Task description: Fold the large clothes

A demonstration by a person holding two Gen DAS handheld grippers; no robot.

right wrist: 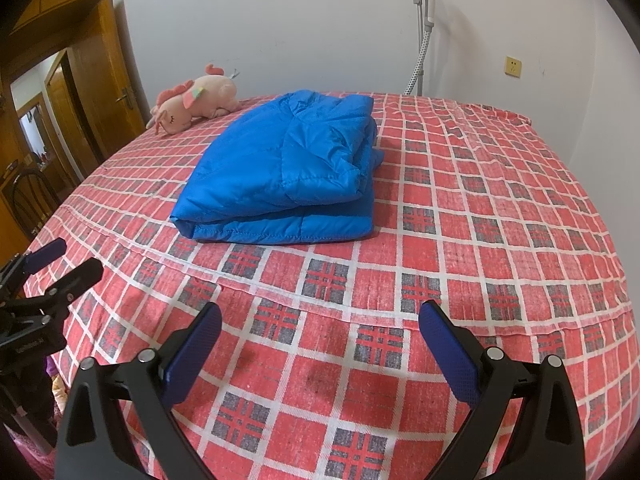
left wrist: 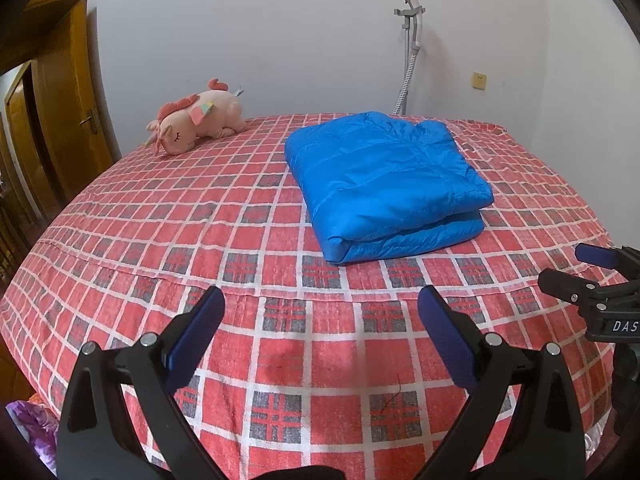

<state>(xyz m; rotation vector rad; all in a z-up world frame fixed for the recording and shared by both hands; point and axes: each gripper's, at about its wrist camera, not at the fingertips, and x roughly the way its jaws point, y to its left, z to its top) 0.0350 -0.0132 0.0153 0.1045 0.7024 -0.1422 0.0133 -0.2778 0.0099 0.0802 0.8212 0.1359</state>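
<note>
Both grippers are held wide open and empty: left gripper (left wrist: pixel 320 316), right gripper (right wrist: pixel 320 332), each hovering above the bedspread (left wrist: pixel 280 344) on the near side of the jacket (left wrist: pixel 384 184). Jacket is seen already folded into a compact blue stack, lying flat, well apart from both sets of fingers. Task is judged essentially done.

Risks: the puffy top layer can spring back or slide off if it is nudged; the slick shell makes that likely. Any re-grip of one layer alone would drag the stack apart.

Room: wide bare bedspread is left near of the jacket and to its right. Plush (left wrist: pixel 200 120) lies far-left of the jacket, not touching. Wall and steamer pole (left wrist: pixel 412 48) stand behind the jacket; the bed edge there is close.
</note>
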